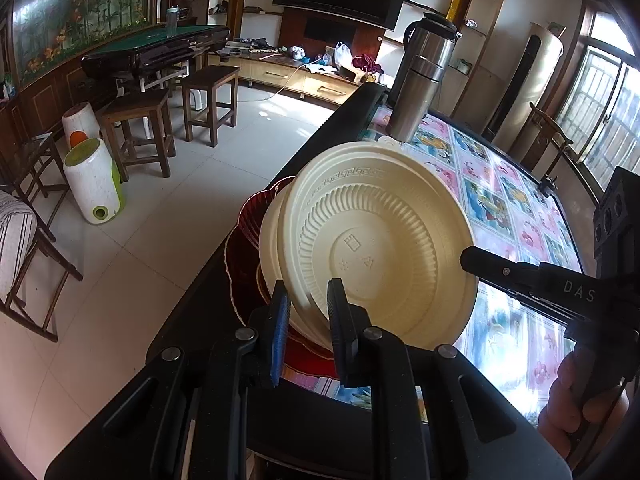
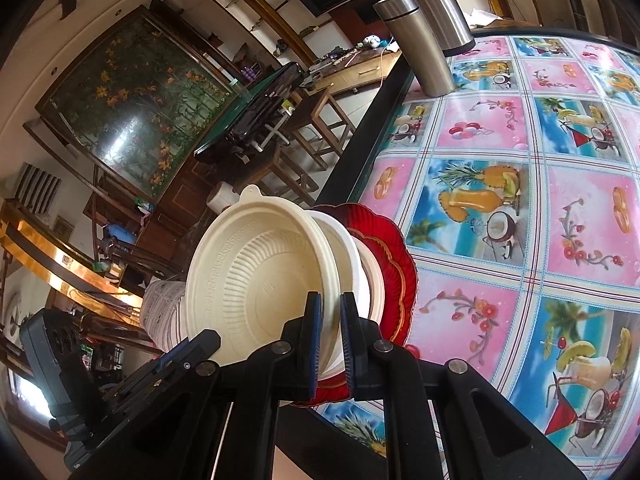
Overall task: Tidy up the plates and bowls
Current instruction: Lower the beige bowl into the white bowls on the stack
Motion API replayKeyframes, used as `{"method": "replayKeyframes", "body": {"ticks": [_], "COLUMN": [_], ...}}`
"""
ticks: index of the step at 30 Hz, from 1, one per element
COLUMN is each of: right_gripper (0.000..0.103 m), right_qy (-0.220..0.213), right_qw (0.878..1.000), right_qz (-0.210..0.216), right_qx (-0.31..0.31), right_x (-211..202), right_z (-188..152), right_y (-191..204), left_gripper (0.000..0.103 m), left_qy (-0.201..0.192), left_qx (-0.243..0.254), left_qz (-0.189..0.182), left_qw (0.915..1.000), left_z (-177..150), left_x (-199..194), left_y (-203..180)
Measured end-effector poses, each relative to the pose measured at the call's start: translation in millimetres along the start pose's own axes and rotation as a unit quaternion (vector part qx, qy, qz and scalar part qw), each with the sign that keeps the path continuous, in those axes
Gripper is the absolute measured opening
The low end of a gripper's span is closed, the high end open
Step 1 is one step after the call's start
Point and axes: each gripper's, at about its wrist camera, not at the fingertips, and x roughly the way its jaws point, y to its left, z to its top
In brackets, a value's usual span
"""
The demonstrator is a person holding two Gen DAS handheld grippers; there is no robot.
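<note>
A cream ribbed plastic bowl (image 1: pixel 380 248) (image 2: pixel 260 288) is tilted on edge, leaning against a white bowl (image 2: pixel 352 264) and red scalloped plates (image 1: pixel 248 256) (image 2: pixel 394 264) at the table's edge. My left gripper (image 1: pixel 310 312) is shut on the near rim of the cream bowl. In the right wrist view my right gripper (image 2: pixel 330 332) pinches the rim on the opposite side. Each gripper also shows in the other's view: the right gripper (image 1: pixel 468 258) at the bowl's right rim, the left gripper (image 2: pixel 204 340) at the lower left. Whether a second cream bowl is nested behind is unclear.
A steel kettle (image 1: pixel 430 48) and a steel flask (image 1: pixel 414 100) (image 2: pixel 416 36) stand at the far end of the table (image 1: pixel 500 200), which has a colourful picture cloth and a black edge. Wooden stools (image 1: pixel 208 100) and a white bin (image 1: pixel 94 184) stand on the tiled floor to the left.
</note>
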Motion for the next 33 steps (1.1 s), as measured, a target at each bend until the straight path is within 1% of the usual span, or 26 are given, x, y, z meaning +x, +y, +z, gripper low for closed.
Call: {"method": "replayKeyframes", "body": {"ticks": [14,29,33], "right_gripper": [0.011,0.012,0.013], "right_qy": [0.009,0.008,0.008], "right_qw": [1.0,1.0,1.0], "right_qz": [-0.005,-0.017,-0.018], "right_qx": [0.007,0.007,0.003], "right_x": [7,11,11], "right_z": [0,2,2], "right_y": [-5,-4,-3], "left_gripper": [0.017,0.017,0.018], "left_qy": [0.026,0.026,0.026], "left_qx": [-0.007,0.01,0.013], "left_qz": [-0.014,0.002,0.007], "left_qw": [0.9995,0.9996,0.9996], "left_z": [-1,-1,-1], "left_x": [12,17,17], "left_y": [3,-1,-1]}}
